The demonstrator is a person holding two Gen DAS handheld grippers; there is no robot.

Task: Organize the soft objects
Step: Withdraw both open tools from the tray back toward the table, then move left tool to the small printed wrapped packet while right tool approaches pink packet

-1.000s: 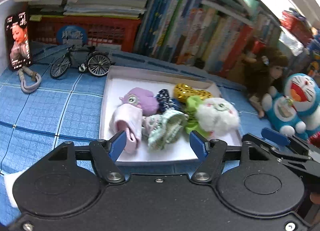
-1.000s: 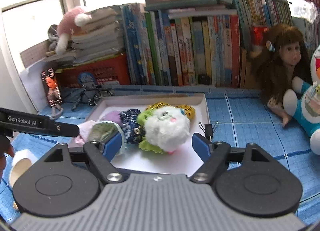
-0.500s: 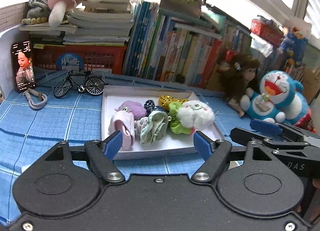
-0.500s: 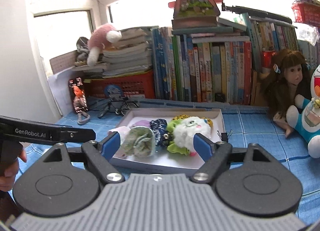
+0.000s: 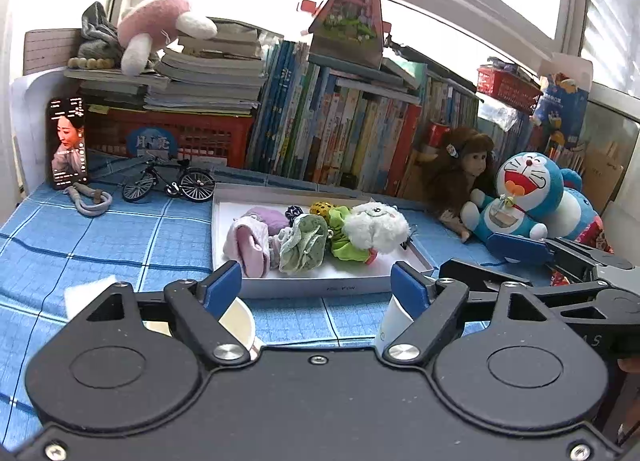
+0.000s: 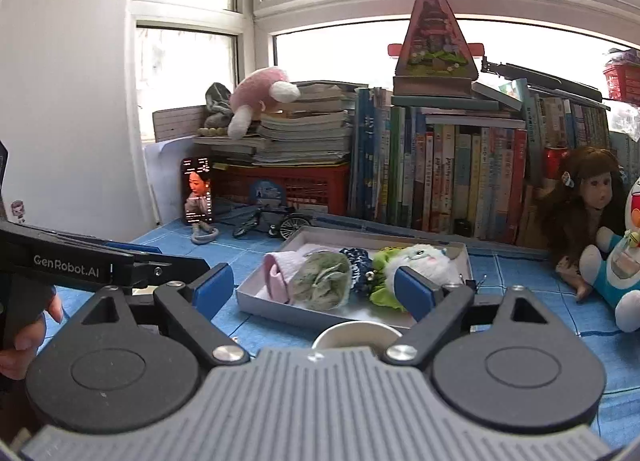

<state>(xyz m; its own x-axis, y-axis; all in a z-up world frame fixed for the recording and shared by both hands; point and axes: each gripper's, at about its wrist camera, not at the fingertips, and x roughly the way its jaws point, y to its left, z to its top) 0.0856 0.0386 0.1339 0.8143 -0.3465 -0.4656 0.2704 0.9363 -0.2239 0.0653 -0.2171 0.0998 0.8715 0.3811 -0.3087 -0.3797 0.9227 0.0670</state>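
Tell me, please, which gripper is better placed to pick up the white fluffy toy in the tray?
Right, probably. In its own view the white fluffy toy sits just beyond the right gripper, jaws open and empty; from the left gripper it lies off toward the right.

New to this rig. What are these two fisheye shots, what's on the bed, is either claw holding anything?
No robot: a person holds a two-finger claw in each hand, each with a camera looking along its fingers. The left claw and right claw have just been opening; both are open, nothing between the pads. Ahead on the blue checked cloth sits a white tray of soft things: a white fluffy toy, a green scrunchie, a pink sock. Paper cups stand just under the claws.
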